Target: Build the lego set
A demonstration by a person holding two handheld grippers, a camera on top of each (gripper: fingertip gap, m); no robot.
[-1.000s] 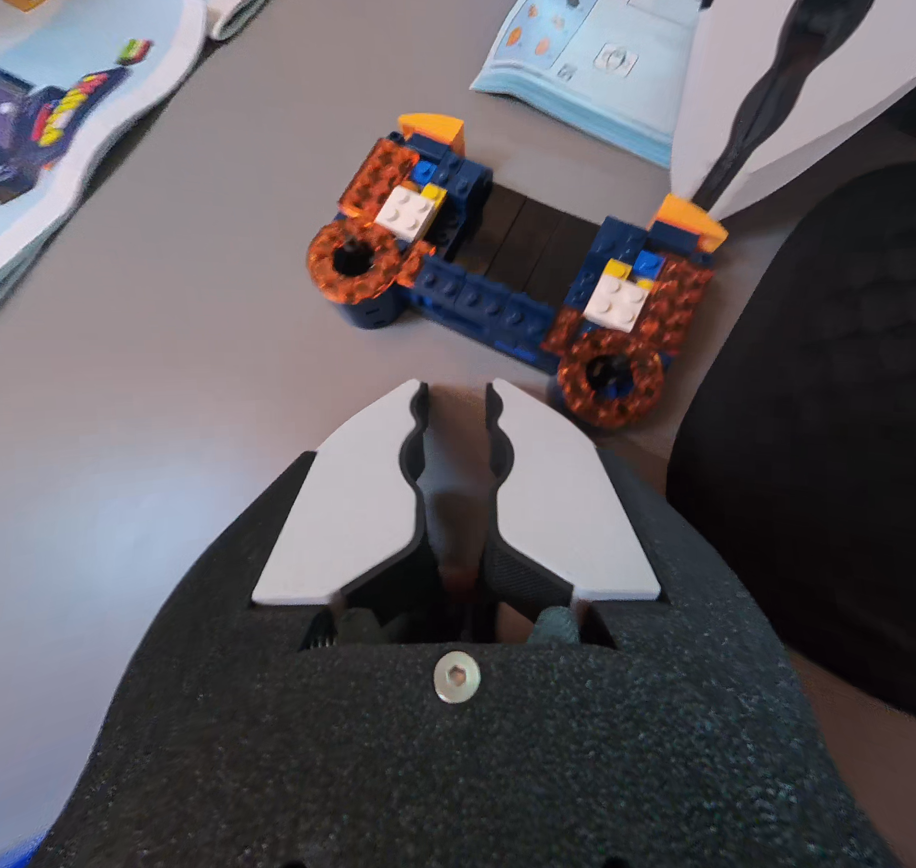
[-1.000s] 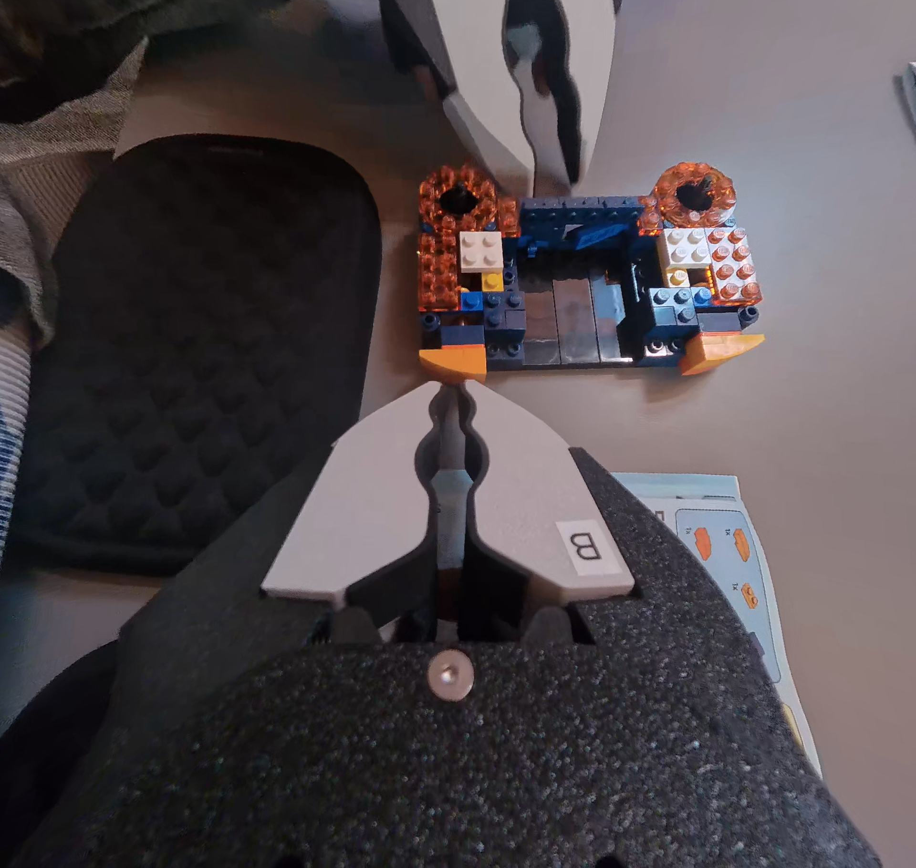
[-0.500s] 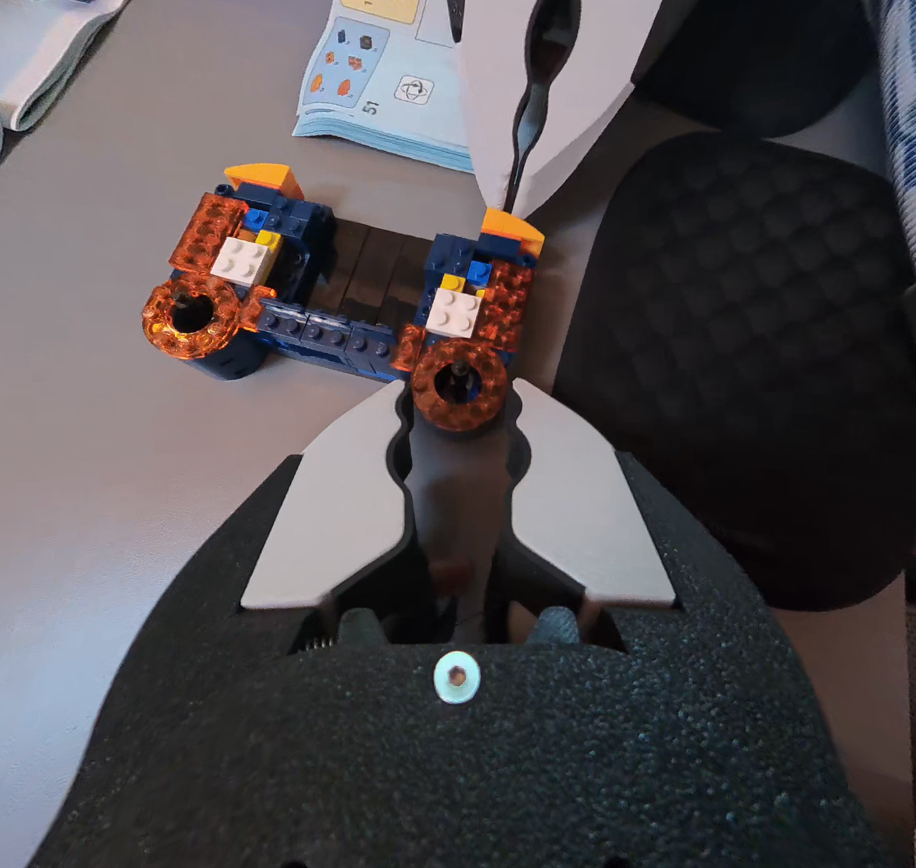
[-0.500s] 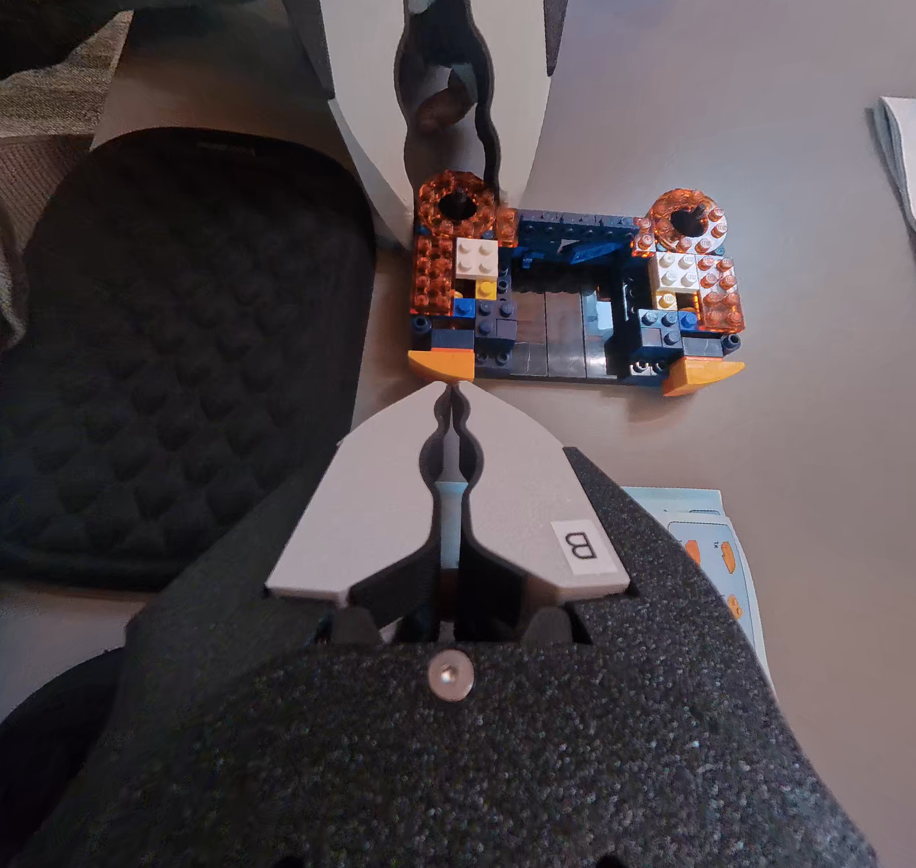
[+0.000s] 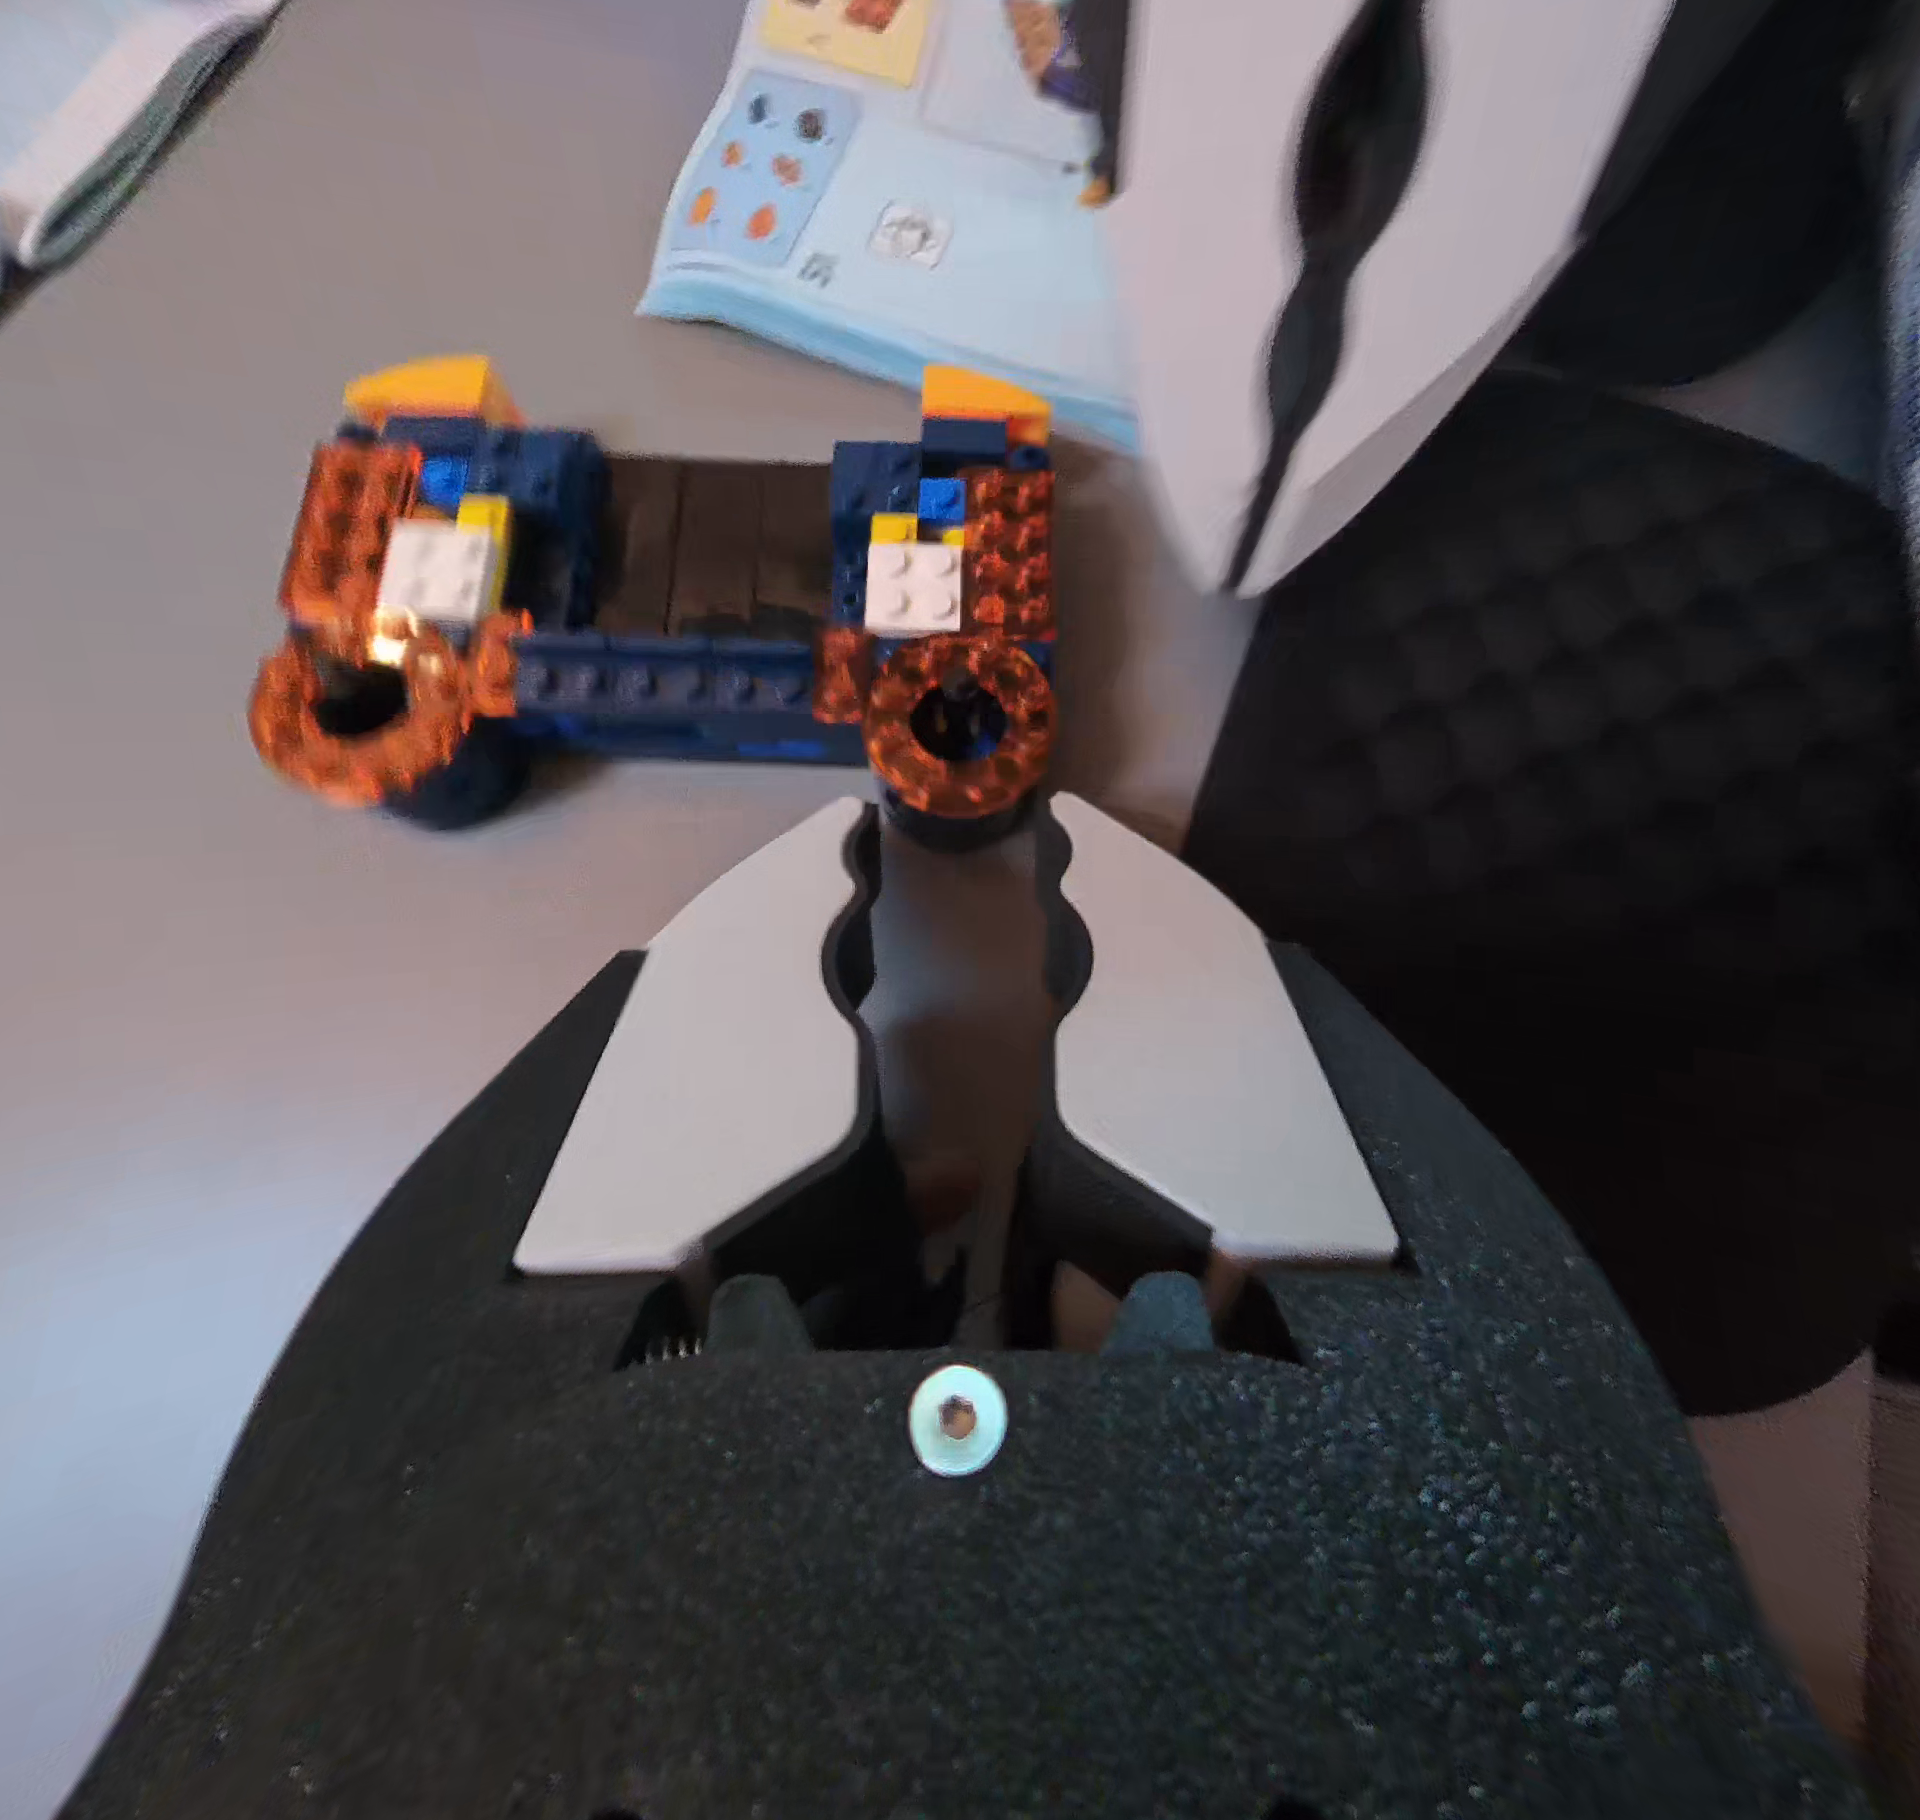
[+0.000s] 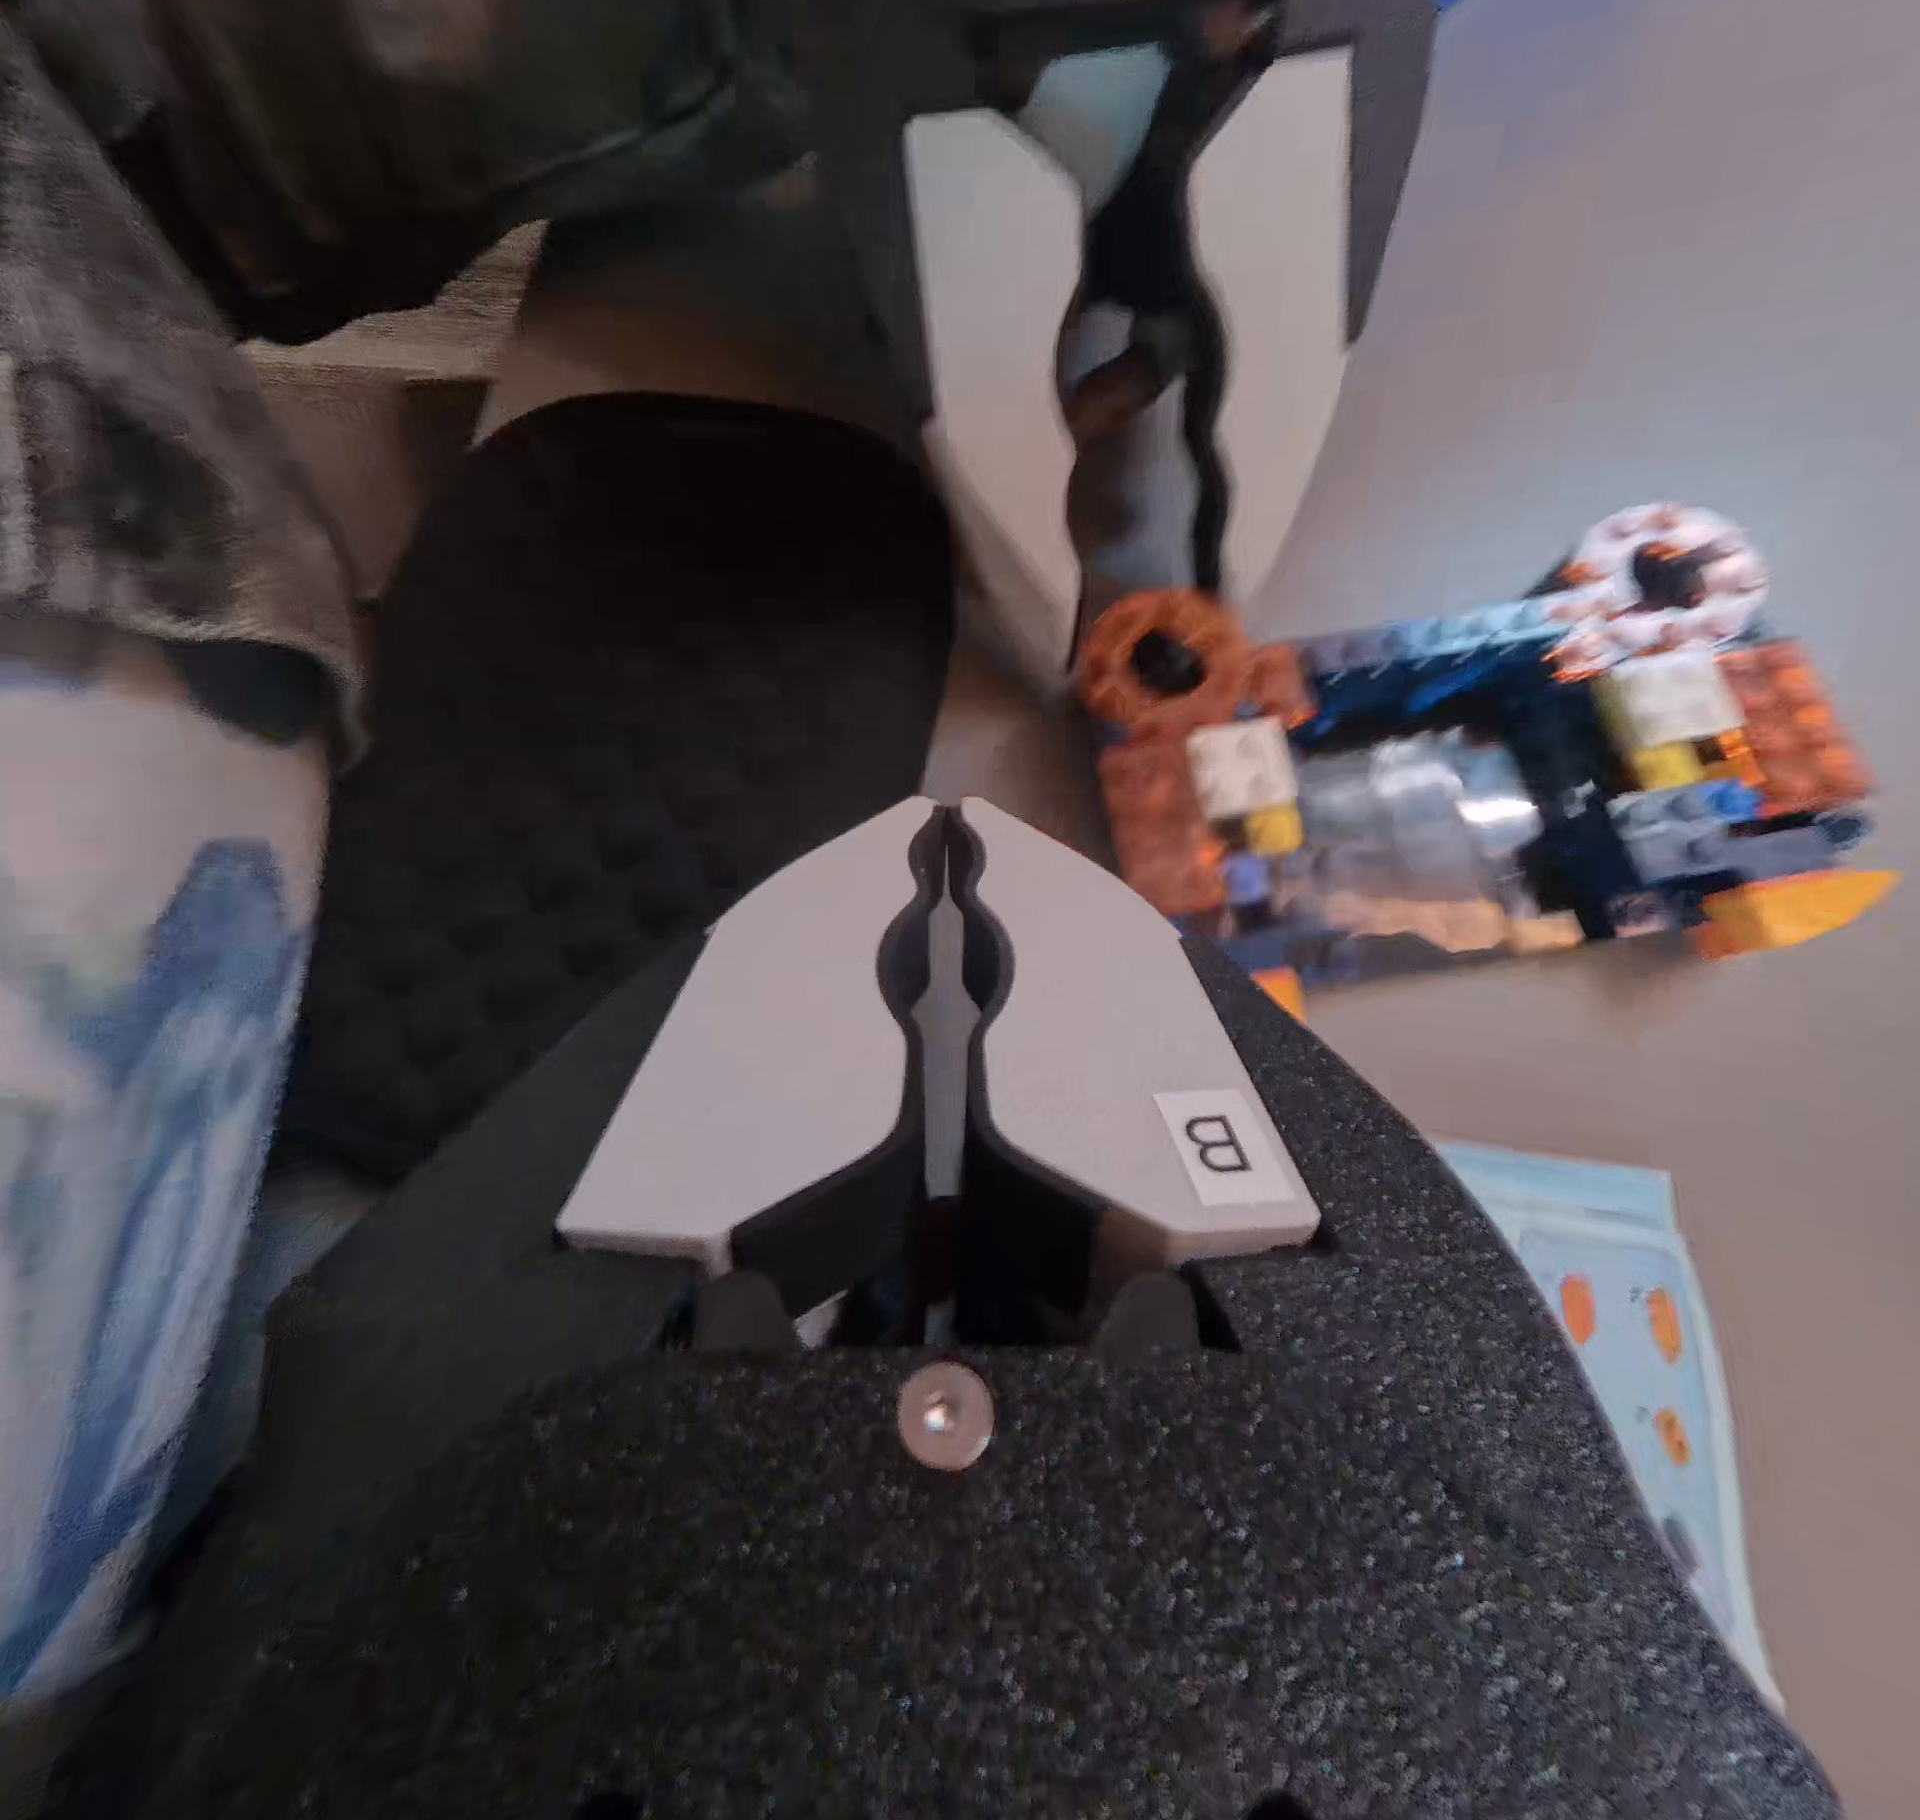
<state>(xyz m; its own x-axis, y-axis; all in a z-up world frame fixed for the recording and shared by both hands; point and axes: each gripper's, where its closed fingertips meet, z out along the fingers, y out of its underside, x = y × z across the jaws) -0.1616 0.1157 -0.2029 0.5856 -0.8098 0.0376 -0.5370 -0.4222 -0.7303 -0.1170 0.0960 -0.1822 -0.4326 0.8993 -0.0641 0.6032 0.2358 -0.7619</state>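
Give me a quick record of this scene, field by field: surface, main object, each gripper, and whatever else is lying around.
Surface: grey table
Main object: brick model, dark blue with orange and white pieces, lying on the table
Left gripper: fingers apart, tips on either side of the dark round base under the model's orange ring; contact cannot be told
Right gripper: fingers together, clear of the model, next to the black cushion
Other: pale blue booklet beyond the model
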